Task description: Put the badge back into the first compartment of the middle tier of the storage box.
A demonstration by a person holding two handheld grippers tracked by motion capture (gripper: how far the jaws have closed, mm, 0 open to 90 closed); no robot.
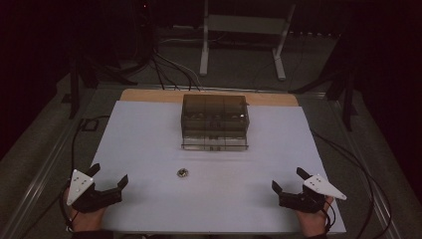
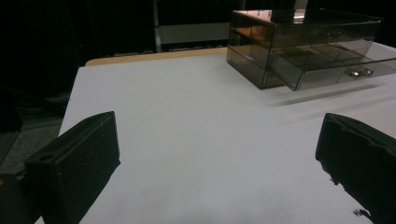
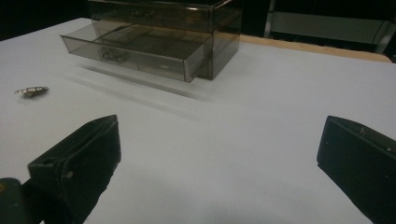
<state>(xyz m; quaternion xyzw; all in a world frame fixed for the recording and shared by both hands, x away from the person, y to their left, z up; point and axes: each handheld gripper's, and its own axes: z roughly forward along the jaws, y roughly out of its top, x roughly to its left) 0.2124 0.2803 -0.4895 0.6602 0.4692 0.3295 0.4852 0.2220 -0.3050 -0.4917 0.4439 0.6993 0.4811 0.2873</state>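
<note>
Two grippers rest at the near edge of the table (image 1: 149, 129), the left gripper (image 1: 108, 175) by the near left corner and the right gripper (image 1: 287, 179) by the near right corner, each with its jaws spread wide and nothing between them, touching nothing but perhaps the white tabletop beneath. Toward the far edge, midway across, stands a smoky transparent drawer box (image 1: 215, 121) whose bottom drawer (image 1: 214, 144) is pulled out toward the person. A small metal trinket (image 1: 182, 173) lies alone on the sheet between that drawer and the near edge, nearer the left gripper than the right. Judging by this layout, the work has not begun in earnest: the likely step is picking up the trinket to place it in the open drawer. That calls for one gripper to travel inward, lower its jaws around the tiny, flat piece and close carefully, since so low an object could slip out.
</note>
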